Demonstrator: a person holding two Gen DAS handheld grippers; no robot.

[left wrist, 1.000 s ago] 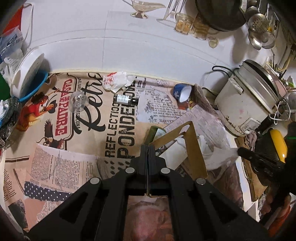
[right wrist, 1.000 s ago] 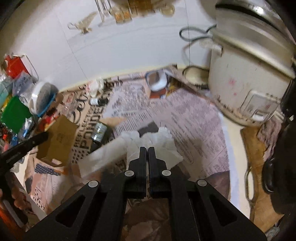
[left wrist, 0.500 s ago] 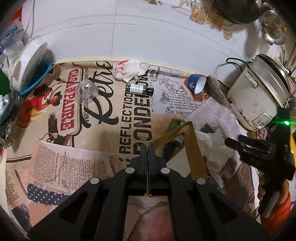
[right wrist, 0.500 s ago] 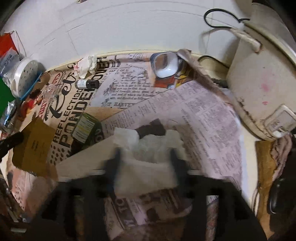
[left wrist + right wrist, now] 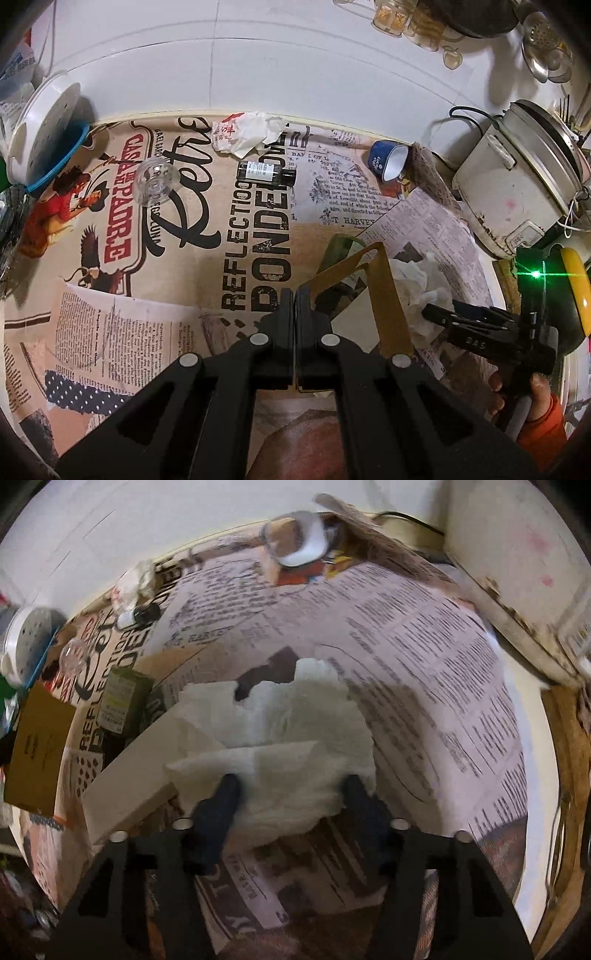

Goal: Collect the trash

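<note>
Tissue (image 5: pixel 295 738), white and crumpled, lies on the newspaper-covered counter (image 5: pixel 424 672) between the spread fingers of the right tool (image 5: pixel 290 794), both tips against its near edge. The left tool (image 5: pixel 294 299) is clamped shut on a brown cardboard piece (image 5: pixel 388 306) held above the counter. Beyond it lie a small dark bottle (image 5: pixel 266 172) and another crumpled wrapper (image 5: pixel 247 131) near the wall.

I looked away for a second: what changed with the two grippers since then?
The right gripper opened from shut and moved forward, its fingers now straddling the crumpled white tissue. The left gripper stayed shut on the brown cardboard piece; the bottles and cup stayed put.
</note>
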